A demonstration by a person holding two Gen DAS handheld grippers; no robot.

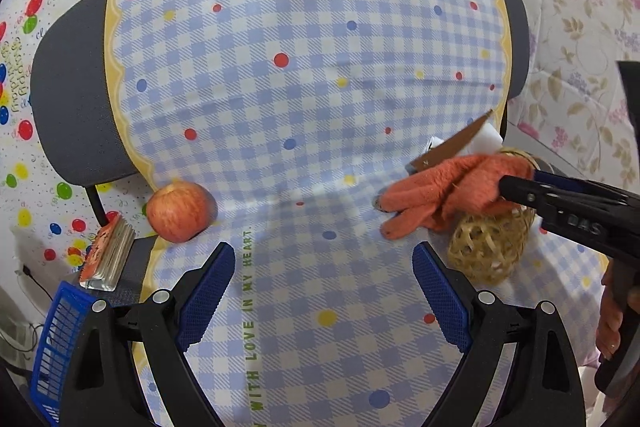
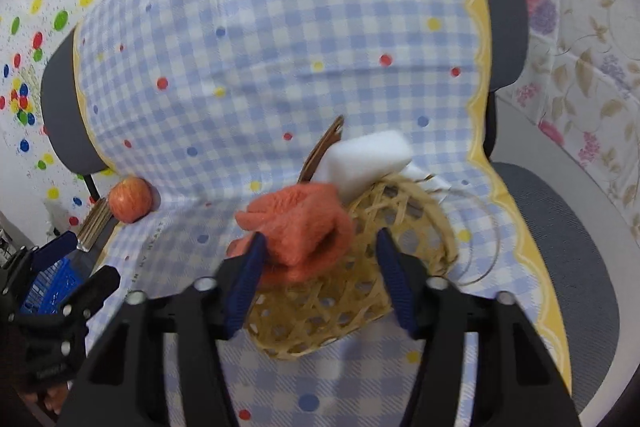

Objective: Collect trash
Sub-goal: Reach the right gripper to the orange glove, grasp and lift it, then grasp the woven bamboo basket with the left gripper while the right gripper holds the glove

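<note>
The right gripper (image 2: pixel 320 251), jaws half apart with the fuzzy orange cloth (image 2: pixel 298 227) between them, hangs over the woven bamboo basket (image 2: pixel 360 291), while the left gripper (image 1: pixel 324 291), wide open and empty, waits beside it.

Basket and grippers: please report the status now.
Left gripper open, empty. Right gripper open around orange cloth over basket. Sponge on basket too. Apple apart, nothing blocking.
</note>
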